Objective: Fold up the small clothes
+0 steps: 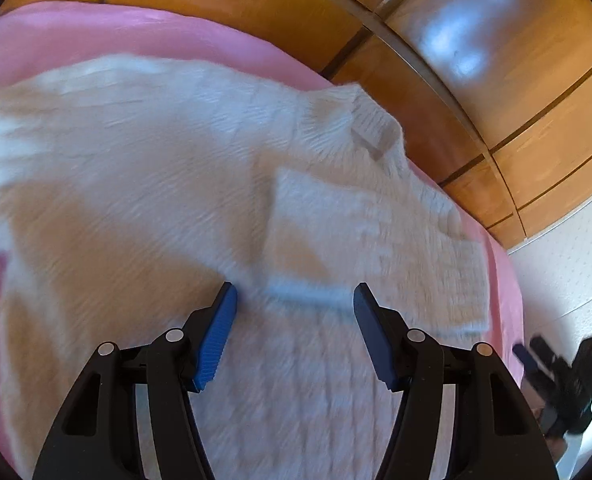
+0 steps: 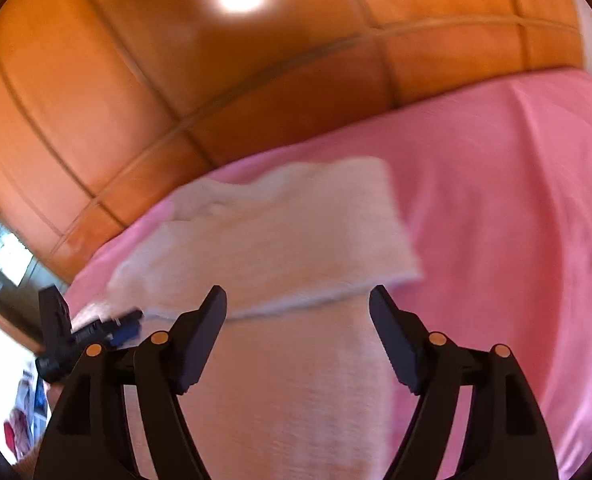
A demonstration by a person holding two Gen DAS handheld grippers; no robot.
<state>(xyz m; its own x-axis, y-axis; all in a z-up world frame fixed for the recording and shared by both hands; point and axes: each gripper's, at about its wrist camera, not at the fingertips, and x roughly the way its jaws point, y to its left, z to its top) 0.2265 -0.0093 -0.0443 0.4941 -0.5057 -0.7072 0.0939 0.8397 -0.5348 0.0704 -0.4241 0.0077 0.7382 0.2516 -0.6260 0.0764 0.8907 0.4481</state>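
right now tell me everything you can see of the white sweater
The sweater is a fluffy, off-white ribbed knit, lying flat on the pink bedcover. One sleeve is folded across the body, with its ribbed cuff near the bed's edge. The ribbed collar shows a small label. Both grippers hover open above it, holding nothing.

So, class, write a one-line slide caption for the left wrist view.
Open left gripper poised above a white knit sweater spread on a pink bedcover, one sleeve folded across.

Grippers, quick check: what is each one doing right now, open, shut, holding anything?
Left gripper: open, empty, above the white sweater.
Right gripper: open, empty, over the same sweater on the pink cover.
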